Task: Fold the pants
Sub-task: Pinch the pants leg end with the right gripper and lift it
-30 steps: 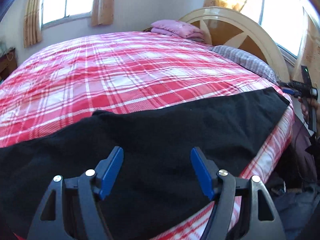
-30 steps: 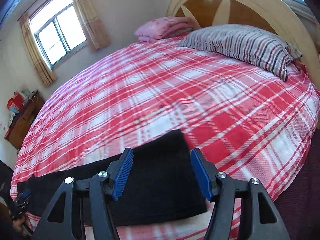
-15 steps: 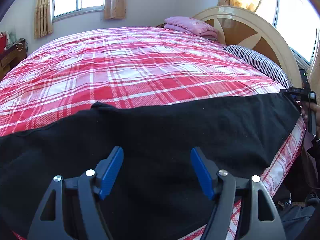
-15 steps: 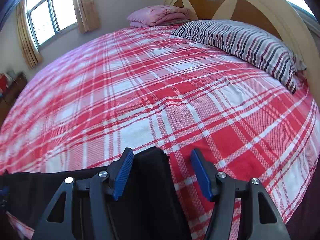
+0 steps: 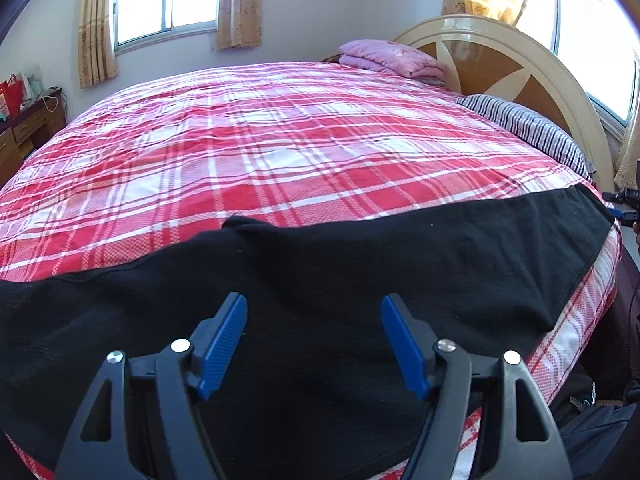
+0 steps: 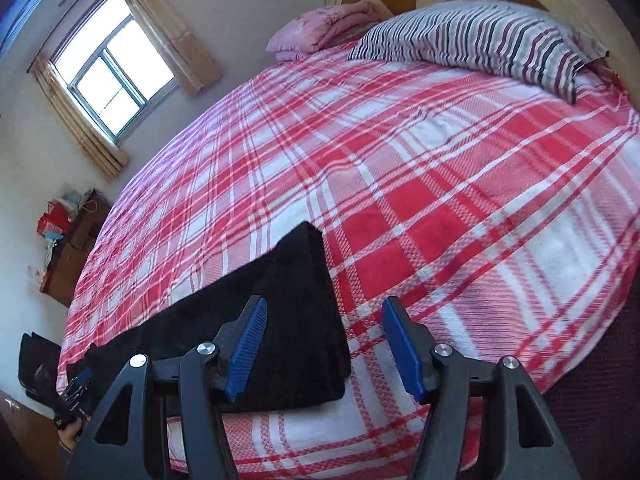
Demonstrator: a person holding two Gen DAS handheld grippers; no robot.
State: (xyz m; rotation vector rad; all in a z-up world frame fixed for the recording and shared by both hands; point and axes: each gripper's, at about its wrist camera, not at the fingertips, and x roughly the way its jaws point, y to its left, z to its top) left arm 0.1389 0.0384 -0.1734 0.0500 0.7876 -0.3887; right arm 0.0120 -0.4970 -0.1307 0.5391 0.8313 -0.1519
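Meanwhile both empty: left gripper (image 5: 313,340) and right gripper (image 6: 323,344) wide above black pants (image 5: 360,280).

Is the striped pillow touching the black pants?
Apart. The right wrist view shows the striped pillow by the headboard, with a broad stretch of bare plaid bedspread before the black pants.

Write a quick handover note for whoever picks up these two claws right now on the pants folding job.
Left claw: open, empty, above the wide middle of the black pants.
Right claw: open, empty, at the pants' narrow end, one pad over cloth, the other over the plaid bedspread.
Pants lie flat along the bed's near edge, apparently already folded lengthwise.
Left to do: grip an end and fold across.
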